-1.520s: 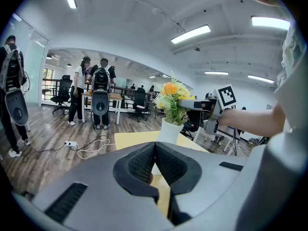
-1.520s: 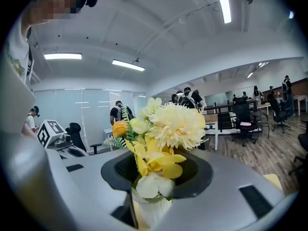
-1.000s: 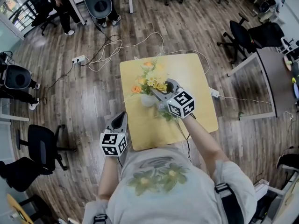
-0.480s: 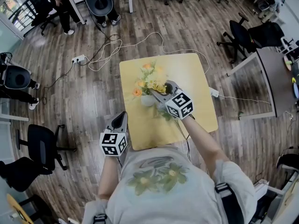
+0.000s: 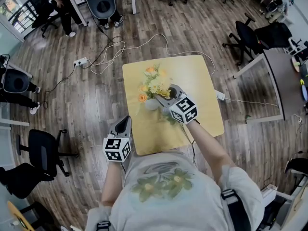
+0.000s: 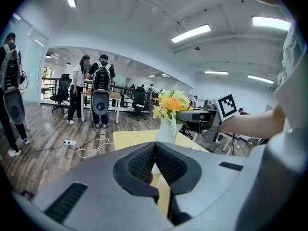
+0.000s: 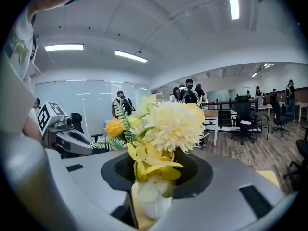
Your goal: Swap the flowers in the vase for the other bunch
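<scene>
Flowers (image 5: 153,82) stand in white vase (image 5: 151,104) on table (image 5: 202,81). Right gripper (image 5: 165,94) is about half closed around the bunch just above vase rim, apparently pinching it. Left gripper (image 5: 123,124) has jaws together, empty, well apart from vase by table edge.

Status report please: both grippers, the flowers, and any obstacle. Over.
Left gripper shut and empty, near table edge. Right gripper closed on flowers, not yet out of vase. Nothing above them in the way.
</scene>
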`<state>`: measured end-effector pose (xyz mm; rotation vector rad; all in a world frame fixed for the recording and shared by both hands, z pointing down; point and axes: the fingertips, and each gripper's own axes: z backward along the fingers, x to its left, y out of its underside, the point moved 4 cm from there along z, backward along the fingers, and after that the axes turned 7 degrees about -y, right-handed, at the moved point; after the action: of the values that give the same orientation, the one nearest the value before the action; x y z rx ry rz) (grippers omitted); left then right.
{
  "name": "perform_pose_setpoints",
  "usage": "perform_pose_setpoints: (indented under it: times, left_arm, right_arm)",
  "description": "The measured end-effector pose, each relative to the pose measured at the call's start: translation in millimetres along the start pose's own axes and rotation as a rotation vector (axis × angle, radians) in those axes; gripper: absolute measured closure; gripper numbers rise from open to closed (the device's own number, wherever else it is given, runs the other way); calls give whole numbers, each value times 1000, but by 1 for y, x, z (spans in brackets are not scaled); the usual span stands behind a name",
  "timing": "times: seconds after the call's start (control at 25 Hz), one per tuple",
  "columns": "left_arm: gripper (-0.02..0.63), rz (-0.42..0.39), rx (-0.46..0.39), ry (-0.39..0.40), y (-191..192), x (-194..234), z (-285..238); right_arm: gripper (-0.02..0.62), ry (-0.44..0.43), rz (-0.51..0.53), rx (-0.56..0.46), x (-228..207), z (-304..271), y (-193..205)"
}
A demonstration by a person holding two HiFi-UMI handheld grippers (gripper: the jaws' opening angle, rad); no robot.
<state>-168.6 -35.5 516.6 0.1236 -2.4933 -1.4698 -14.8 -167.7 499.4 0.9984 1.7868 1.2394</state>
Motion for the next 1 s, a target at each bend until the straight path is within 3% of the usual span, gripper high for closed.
perform_pose_setpoints:
  times: [0.48,0.8,1.0]
  left_arm:
    - [591,-1,-2,2,3,-2,5]
    - [591,0,-6,8,5,-2,6]
    - [591,-1,-7,13,4,-2,8]
  right_arm:
    - [394,29,-24,4,7,4,-2]
    - [368,81,-23,77,10,10,-2]
    - [365,98,-47,73,14,18,-3]
